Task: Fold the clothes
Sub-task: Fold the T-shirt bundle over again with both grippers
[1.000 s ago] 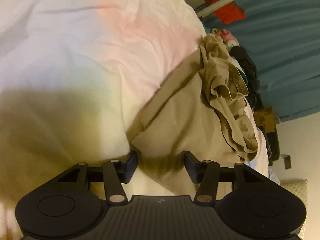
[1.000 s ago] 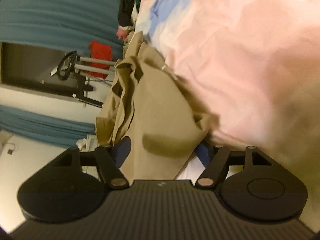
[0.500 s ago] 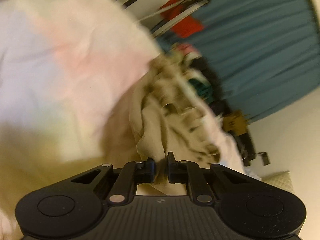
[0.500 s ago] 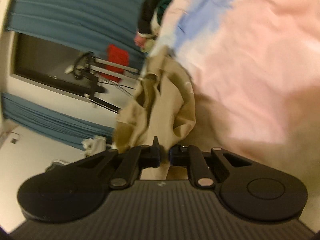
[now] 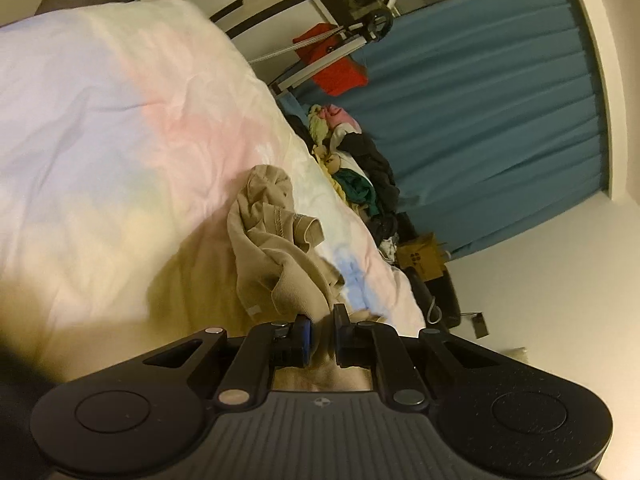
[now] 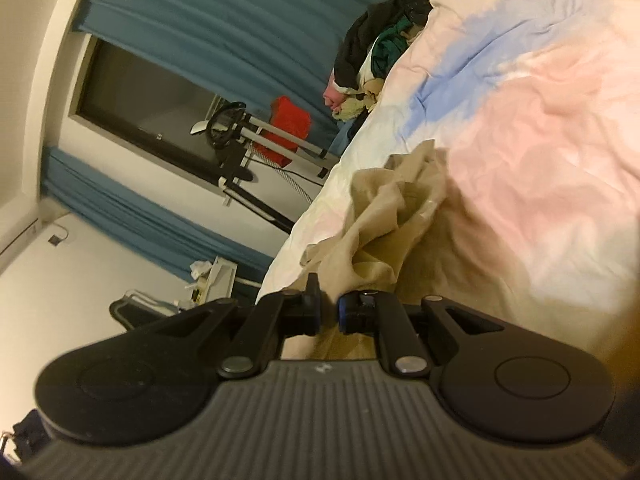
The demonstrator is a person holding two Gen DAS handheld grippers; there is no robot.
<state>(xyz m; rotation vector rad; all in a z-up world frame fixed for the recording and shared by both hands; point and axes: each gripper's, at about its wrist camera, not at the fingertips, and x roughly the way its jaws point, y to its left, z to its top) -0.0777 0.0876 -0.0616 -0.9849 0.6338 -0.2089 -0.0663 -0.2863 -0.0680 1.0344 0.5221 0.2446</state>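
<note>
Beige garment, bunched on the pastel duvet, is pinched at separate edges by the left gripper and right gripper, fabric clamped between nearly closed jaws.

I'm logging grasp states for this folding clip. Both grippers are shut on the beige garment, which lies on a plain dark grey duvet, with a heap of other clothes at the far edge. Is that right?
Not quite: the duvet is not plain dark grey but pastel, with pink, blue and cream patches, as both wrist views show. The rest holds: the left gripper and right gripper are shut on the beige garment, with the clothes heap at the far edge.
</note>
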